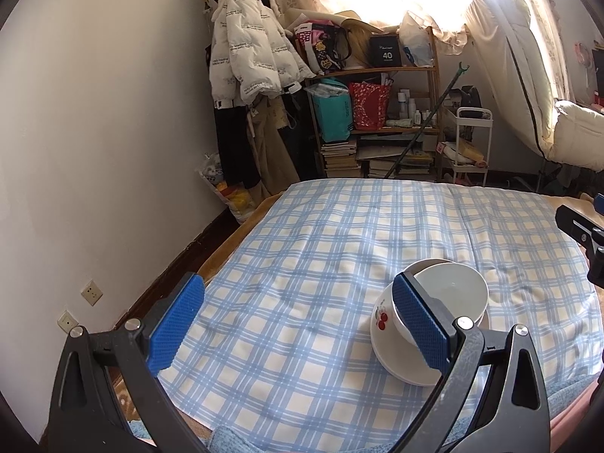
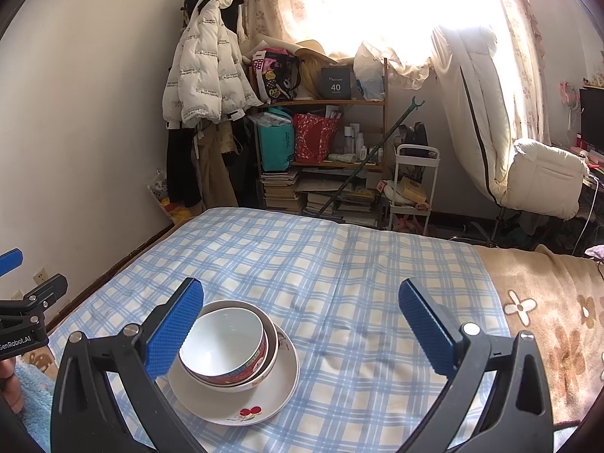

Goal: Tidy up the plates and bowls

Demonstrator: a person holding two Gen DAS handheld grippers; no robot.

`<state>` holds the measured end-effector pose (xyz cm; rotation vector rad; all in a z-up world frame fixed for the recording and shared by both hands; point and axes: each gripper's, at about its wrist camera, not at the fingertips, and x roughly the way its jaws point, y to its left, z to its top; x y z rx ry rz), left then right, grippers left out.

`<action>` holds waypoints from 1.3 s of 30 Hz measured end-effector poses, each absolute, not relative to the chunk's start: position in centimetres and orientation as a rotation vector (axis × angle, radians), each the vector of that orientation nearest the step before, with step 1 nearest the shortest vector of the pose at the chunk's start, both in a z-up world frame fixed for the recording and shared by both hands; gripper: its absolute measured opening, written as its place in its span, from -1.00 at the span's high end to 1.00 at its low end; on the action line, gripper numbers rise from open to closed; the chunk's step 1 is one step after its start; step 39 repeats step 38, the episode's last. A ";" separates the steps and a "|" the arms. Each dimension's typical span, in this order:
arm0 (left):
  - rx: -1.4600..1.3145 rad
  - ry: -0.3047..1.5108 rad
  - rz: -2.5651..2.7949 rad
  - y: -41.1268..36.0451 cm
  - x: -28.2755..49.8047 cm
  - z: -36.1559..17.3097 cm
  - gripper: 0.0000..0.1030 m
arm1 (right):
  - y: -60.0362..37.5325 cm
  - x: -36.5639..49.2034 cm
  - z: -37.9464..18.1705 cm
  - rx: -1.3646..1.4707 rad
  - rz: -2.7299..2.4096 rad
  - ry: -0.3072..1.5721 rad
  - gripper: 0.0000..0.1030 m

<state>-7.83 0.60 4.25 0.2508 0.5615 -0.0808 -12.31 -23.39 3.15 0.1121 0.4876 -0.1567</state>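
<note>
- Right wrist view shows the stack plainly: a white ceramic plate with a red cherry print lies on the blue-and-white checked cloth, and on it sits a larger white bowl with a dark rim with a smaller white bowl with a red patterned band nested inside.
- The right gripper hangs above the cloth with its blue pads spread wide and nothing between them; its left pad reads in front of the stack's near-left edge, and whether it touches I cannot tell.
- The left gripper is likewise spread and empty, held to the stack's left, its right-hand pad overlapping the bowls in its own view.
- Judged from how things lie, the nesting looks done: bowls inside one another, plate underneath. No other dish shows on the cloth.
- If anything is left, it would be squaring the tilted inner bowl or shifting the whole stack, which calls for closing on a rim gently, since the bed beneath is soft and the stack could tip.
- Around: a wooden shelf crowded with bags and books, a white puffer jacket hung on the wall, a white trolley, all well apart from the stack.
- Nothing stands in the way on the cloth.
</note>
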 end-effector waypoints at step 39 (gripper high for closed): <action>0.251 0.557 -0.113 0.3 -7.6 4.2 -0.91 | -23.7 -12.9 2.3 0.112 -0.159 0.501 -1.00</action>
